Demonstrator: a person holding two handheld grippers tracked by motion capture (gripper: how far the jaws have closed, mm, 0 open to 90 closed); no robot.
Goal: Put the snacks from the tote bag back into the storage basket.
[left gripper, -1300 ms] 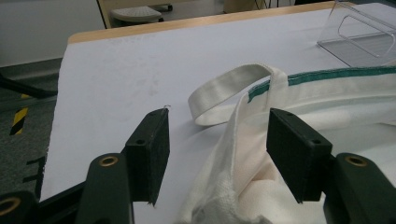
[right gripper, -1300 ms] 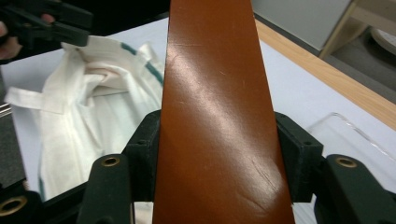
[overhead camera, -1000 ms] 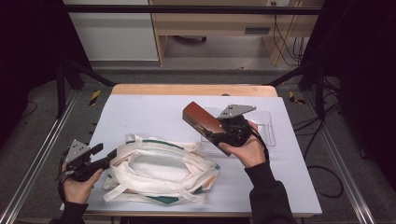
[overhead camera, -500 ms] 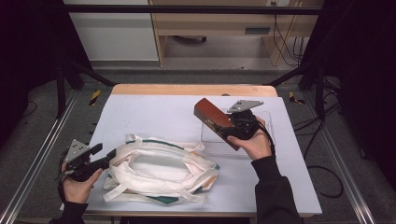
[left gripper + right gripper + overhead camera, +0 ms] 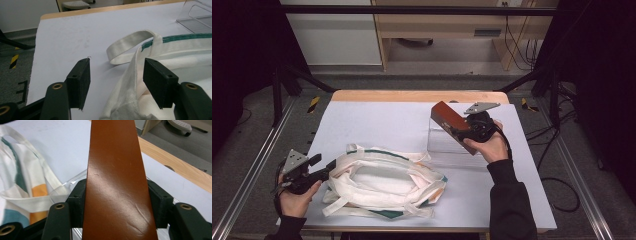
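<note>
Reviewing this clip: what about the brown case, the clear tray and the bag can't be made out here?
- Brown case: right gripper view, near end cut off by the bottom edge, sides covered by the right gripper.
- Clear tray: high view, right part hidden behind the case and hand.
- Cloth bag: left gripper view, cut off at the right and bottom edges; whether the left gripper pinches it is unclear.

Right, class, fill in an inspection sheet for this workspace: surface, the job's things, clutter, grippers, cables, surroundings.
Surface: white table with a wooden far edge.
Job's things: brown case held above a clear tray; white cloth bag lying flat, green and orange trim.
Clutter: nothing seen.
Grippers: right gripper clamps the brown case; left gripper open, a bag strap between its jaws, pads apart from it.
Cables: cable looping on the floor, right of the table.
Surroundings: wooden furniture beyond, dark drapes at both sides.
</note>
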